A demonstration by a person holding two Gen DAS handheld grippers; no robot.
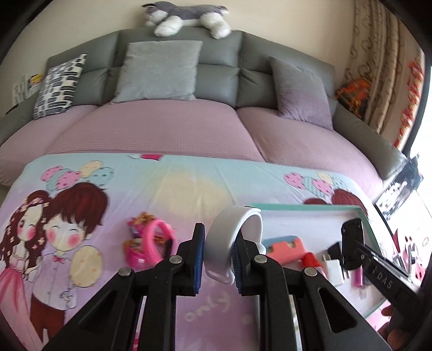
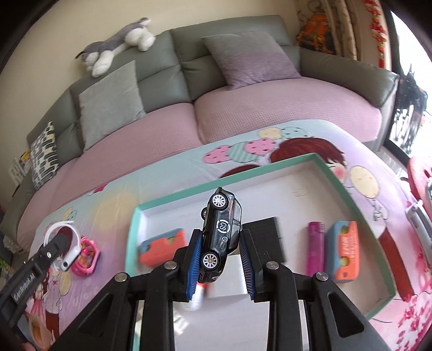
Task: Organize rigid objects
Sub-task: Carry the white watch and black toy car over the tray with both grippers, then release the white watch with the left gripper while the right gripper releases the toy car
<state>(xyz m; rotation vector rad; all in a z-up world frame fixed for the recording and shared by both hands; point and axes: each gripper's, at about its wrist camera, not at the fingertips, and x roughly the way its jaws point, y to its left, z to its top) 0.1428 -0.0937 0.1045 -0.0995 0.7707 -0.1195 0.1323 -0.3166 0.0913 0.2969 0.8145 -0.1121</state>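
Black plastic arms with blue ribbed pads make up both tools. The left gripper [image 1: 217,259] has its jaws drawn in on a white headband [image 1: 232,237], a smooth curved hoop whose arc rises above the fingertips while one end hangs down between the pads. It hangs over the cartoon-printed tablecloth [image 1: 81,216], just left of the tray. The right gripper [image 2: 220,256] pinches a black toy car [image 2: 220,232] by its roof and underside, so the car stands on end with one side facing the camera; two silver spoked wheels and a round white emblem on the door show. It hangs above the tray [image 2: 270,167], a shallow white box with a mint-green rim.

Inside the tray, the right wrist view shows two orange-and-blue blocks, one at the left [image 2: 163,247] and one at the right [image 2: 347,251], one magenta tube [image 2: 315,249] upright beside the right-hand block, and one flat black box [image 2: 266,240] behind the gripper's right finger. A red-and-white item below the car is too blurred to name.

On the cloth left of the tray lies one pink toy [image 1: 147,240], a ring shape with printed packaging; its detail is hard to make out.

Behind the table stands a grey sofa [image 1: 221,56] with a lilac seat cover, three cushions, and one plush husky [image 1: 186,16] along its back.
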